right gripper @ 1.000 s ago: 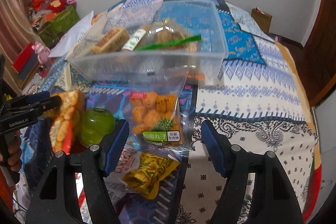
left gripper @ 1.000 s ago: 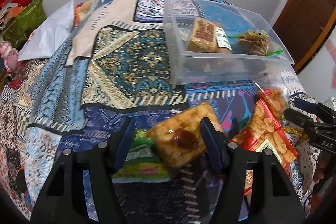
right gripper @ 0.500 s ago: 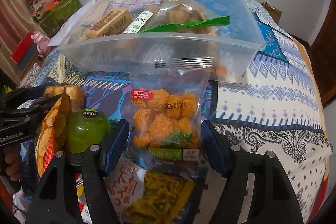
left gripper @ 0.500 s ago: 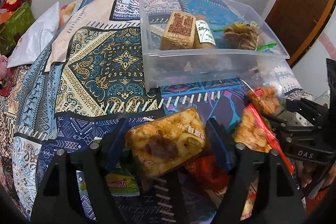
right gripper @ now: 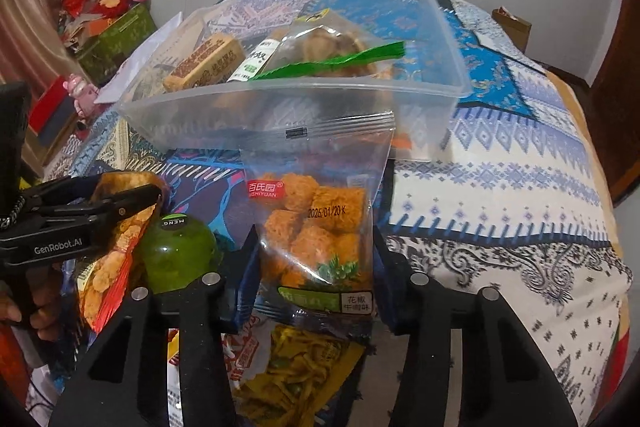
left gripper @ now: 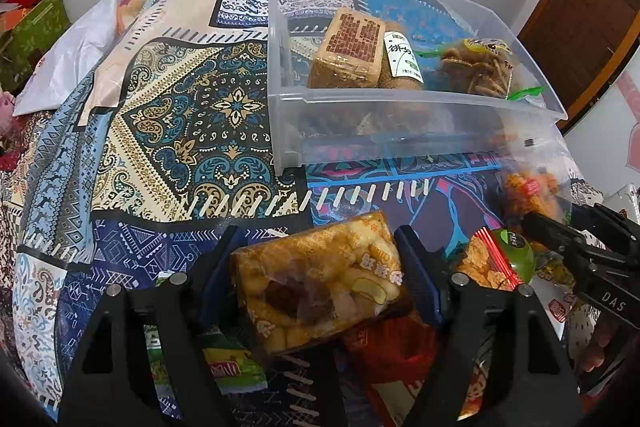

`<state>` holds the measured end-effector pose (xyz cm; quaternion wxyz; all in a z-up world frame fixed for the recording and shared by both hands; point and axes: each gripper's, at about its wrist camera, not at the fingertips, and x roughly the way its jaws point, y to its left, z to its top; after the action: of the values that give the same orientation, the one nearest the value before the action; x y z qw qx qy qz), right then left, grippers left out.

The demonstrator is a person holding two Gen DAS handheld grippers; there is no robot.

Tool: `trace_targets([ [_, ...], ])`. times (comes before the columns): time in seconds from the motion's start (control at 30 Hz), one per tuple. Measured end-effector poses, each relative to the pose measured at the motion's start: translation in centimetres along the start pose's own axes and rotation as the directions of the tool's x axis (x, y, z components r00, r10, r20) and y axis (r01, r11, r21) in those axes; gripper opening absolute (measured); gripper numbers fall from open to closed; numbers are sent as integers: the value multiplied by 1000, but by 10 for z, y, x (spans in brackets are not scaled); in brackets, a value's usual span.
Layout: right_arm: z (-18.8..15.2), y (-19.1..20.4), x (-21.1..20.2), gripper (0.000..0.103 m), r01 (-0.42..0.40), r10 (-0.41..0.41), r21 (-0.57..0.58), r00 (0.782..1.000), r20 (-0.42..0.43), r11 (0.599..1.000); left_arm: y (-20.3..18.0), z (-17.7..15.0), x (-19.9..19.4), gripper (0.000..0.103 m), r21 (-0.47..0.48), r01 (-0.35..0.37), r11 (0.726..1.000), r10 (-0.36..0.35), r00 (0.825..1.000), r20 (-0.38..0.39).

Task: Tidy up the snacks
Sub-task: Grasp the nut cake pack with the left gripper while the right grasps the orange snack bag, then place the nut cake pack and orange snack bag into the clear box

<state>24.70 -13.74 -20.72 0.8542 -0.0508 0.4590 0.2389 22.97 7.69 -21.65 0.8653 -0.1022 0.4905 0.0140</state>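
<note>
A clear plastic bin [left gripper: 400,99] on the patterned bedspread holds a brown boxed cake [left gripper: 352,47] and a bag of brown twists [left gripper: 480,67]. My left gripper [left gripper: 316,255] has a clear pack of fried golden snacks [left gripper: 320,279] between its jaws; they are closing, and both pads press on its sides. My right gripper [right gripper: 315,247] is closing on a clear bag of orange balls [right gripper: 316,227]. Its pads squeeze the bag's sides just in front of the bin [right gripper: 280,95]. Each gripper also shows at the edge of the other's view.
Loose snacks lie under the grippers: a green round cup [right gripper: 176,251], an orange-and-red pack [left gripper: 486,263], a yellow pack [right gripper: 296,379], a green pack [left gripper: 228,359] and a red pack [left gripper: 388,347]. Boxes and toys [right gripper: 112,27] stand at the far left.
The right jaws have closed in on the bag of orange balls, which now stands higher against the bin's front. The left gripper came nearer the bin, and its pack now sits wider between the jaws.
</note>
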Motion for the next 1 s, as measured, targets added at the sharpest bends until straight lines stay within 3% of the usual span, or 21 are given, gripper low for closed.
trace_targets([
  [0.27, 3, -12, -28, 44, 16, -18, 29, 997, 71, 999, -9, 2, -43, 75, 36, -12, 999, 8, 994, 105],
  [0.57, 27, -10, -62, 44, 9, -13, 26, 985, 171, 1000, -17, 27, -88, 75, 37, 26, 999, -33, 976, 213],
  [1.0, 87, 7, -66, 44, -3, 7, -15, 964, 267, 1000, -24, 84, -100, 75, 20, 28, 999, -33, 950, 310],
])
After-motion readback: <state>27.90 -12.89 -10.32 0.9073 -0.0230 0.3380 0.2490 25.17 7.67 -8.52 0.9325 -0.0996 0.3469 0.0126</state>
